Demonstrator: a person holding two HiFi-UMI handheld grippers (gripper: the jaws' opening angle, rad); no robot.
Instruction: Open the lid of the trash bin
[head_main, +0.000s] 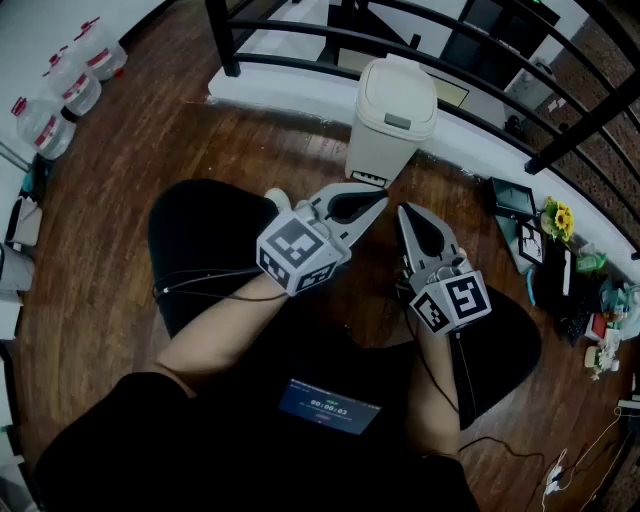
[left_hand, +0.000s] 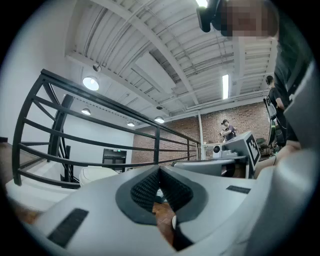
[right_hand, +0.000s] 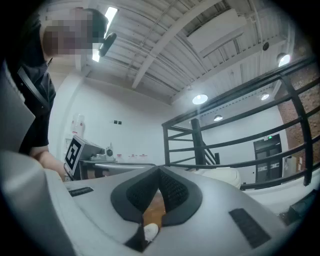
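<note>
The trash bin (head_main: 390, 135) stands upright on the wooden floor (head_main: 130, 230), at the floor's far edge, backed against the white kerb (head_main: 270, 85) under the black railing (head_main: 480, 55). Its lid (head_main: 398, 90) is down, so I judge the opening not yet begun. My left gripper (head_main: 380, 199) hangs near the bin's foot with its jaws pressed together on nothing. My right gripper (head_main: 403, 210) sits just beside it, likewise closed and empty, and the two tips nearly meet. The main risk I see is the bin itself. It looks light and tall, so a push from low and in front, on the lid or on its grey front tab (head_main: 397, 121), could rock it back against the kerb or skid it sideways instead of swinging the lid. With both pairs of jaws together I have only blunt tips to work with, and a tip could slide off the rounded lid. The grippers are so near one another that a careless move of one could knock the other. The clutter (head_main: 560, 250) at the floor's right edge is well apart, and I doubt it matters.
</note>
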